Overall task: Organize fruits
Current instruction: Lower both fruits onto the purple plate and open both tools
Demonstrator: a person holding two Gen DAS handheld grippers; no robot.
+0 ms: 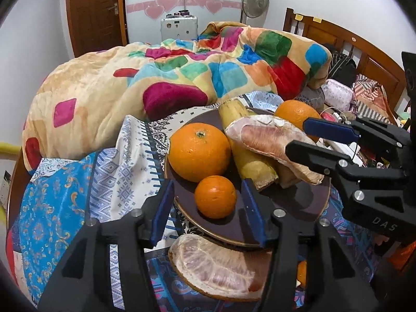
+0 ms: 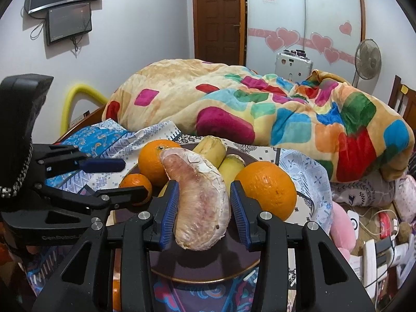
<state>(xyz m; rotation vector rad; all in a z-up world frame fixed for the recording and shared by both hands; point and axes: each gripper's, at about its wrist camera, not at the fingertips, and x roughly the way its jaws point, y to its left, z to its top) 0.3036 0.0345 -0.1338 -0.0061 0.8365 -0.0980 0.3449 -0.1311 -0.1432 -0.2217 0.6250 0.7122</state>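
A dark round plate (image 1: 299,209) (image 2: 197,267) on the bed holds a big orange (image 1: 199,152) (image 2: 153,163), a small orange (image 1: 215,197) (image 2: 137,182), another big orange (image 1: 296,113) (image 2: 267,189), banana pieces (image 1: 247,150) (image 2: 210,145) and a pomelo segment (image 1: 275,145) (image 2: 201,202). My left gripper (image 1: 206,209) is open around the small orange, pads apart from it. My right gripper (image 2: 205,208) (image 1: 299,137) is open around the pomelo segment on the plate. A second pomelo segment (image 1: 215,267) lies on the sheet below the plate.
A colourful blanket (image 1: 156,83) (image 2: 260,109) is heaped behind the plate. Patterned blue sheet (image 1: 65,195) lies to the left. Wooden headboard (image 1: 364,52) and clutter (image 2: 377,234) sit at the right. Another orange piece (image 1: 301,273) shows under my left gripper.
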